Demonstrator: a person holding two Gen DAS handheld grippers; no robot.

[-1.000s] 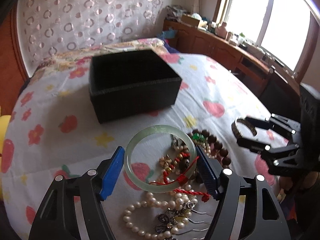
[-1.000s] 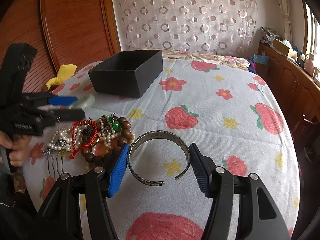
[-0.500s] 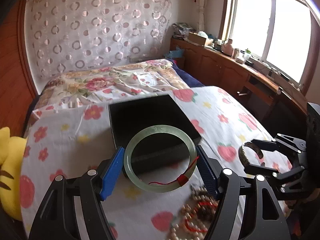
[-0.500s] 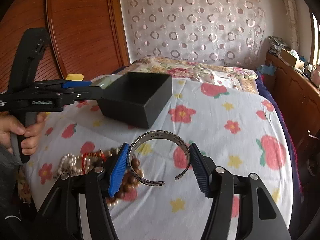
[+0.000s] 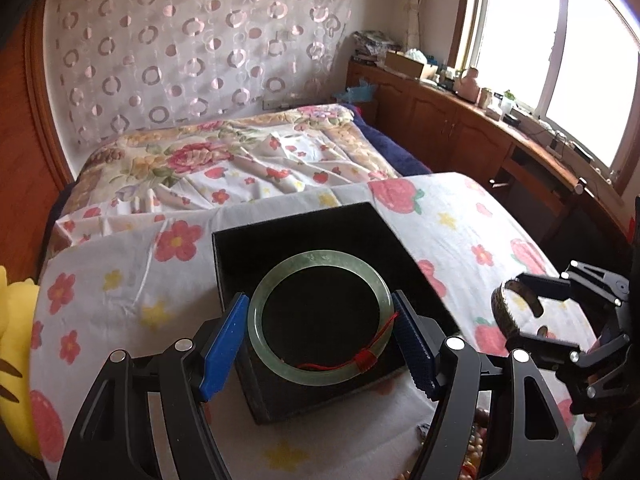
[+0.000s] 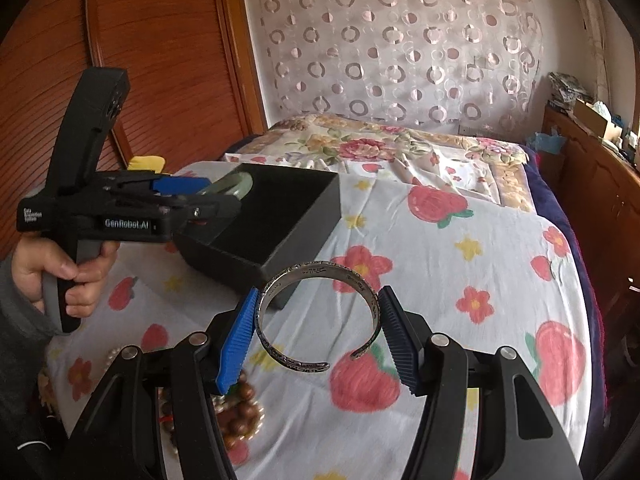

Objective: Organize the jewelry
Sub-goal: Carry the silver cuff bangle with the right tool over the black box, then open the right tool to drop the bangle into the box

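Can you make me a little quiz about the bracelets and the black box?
1. True or false: the left gripper holds the green bangle above the open black box.
2. Which bracelet has a gap in it: A the green bangle, B the silver cuff in the right gripper?
3. What colour is the string tied on the green bangle?

Key: 1 true. 2 B. 3 red.

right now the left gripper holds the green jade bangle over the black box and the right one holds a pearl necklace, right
Not quite. The right gripper holds an engraved silver cuff bracelet, as the right wrist view shows. The left gripper does hold the green jade bangle over the black box.
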